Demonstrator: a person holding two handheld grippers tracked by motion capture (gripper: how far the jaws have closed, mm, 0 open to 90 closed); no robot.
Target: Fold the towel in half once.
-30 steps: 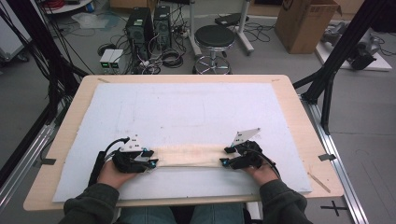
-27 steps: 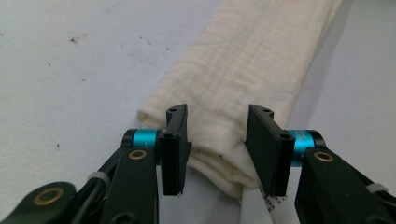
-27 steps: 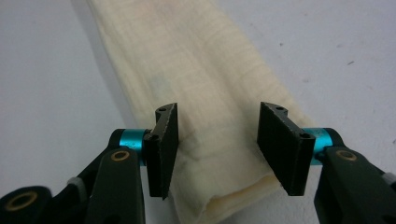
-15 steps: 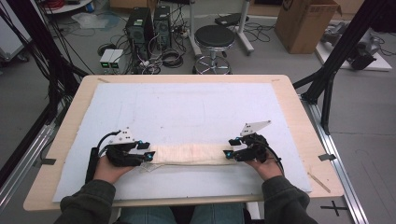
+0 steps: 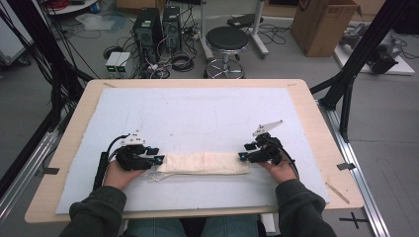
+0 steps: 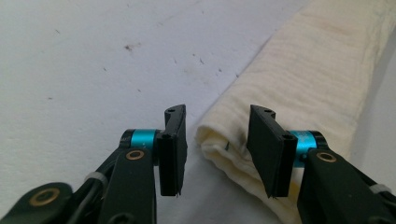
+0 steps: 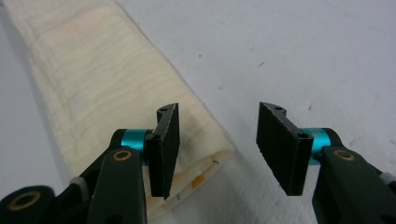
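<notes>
A cream folded cloth (image 5: 205, 163) is laid as a long narrow strip on the white mat (image 5: 197, 118) that covers the desk (image 5: 316, 113), stretched between the two grippers.

The left gripper (image 5: 157, 160) is held just at the cloth's near end. In the left gripper view its jaws are seen partly open; they have just been closing a little. The rounded folded end of the cloth (image 6: 299, 93) is seen in the gap and under one jaw, with the strip running away ahead of the gripper. Neither pad is pressed on the fabric.

The right gripper (image 5: 243, 156) is placed at the opposite end. Its jaws are likewise seen parted at a middling width, having just closed slightly. The cloth's end (image 7: 93, 84) is seen beneath and behind one jaw, while bare mat is seen between the jaws. Nothing is gripped.
</notes>
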